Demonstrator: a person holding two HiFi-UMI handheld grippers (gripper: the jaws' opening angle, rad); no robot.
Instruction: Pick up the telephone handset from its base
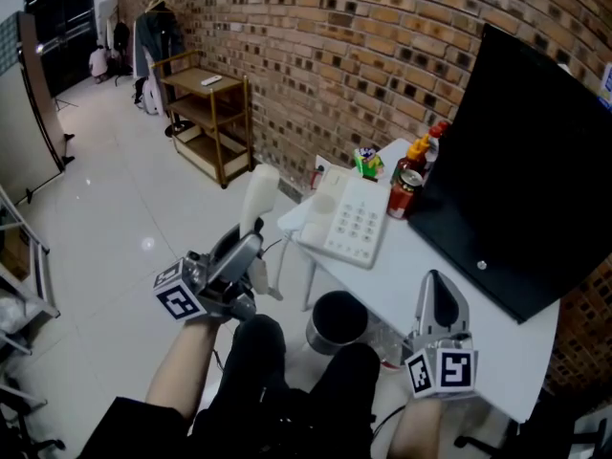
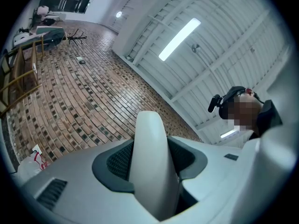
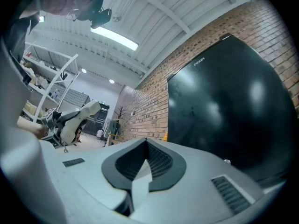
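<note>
The white telephone base (image 1: 349, 223) with its keypad lies on the left end of the white table (image 1: 478, 295). The white handset (image 1: 258, 195) is off the base, held upright in the air to the left of the table. My left gripper (image 1: 249, 249) is shut on its lower part. In the left gripper view the handset (image 2: 148, 162) stands between the closed jaws of the left gripper (image 2: 152, 190). My right gripper (image 1: 436, 285) hovers over the table's near side, shut and empty. In the right gripper view the right gripper (image 3: 142, 169) has its jaws together, and the lifted handset (image 3: 77, 118) shows far left.
A red can (image 1: 403, 195) and sauce bottles (image 1: 417, 158) stand right of the phone base. A large black monitor (image 1: 526, 161) fills the table's back right. A dark round bin (image 1: 337, 319) sits under the table's edge. A wooden shelf cart (image 1: 206, 113) stands by the brick wall.
</note>
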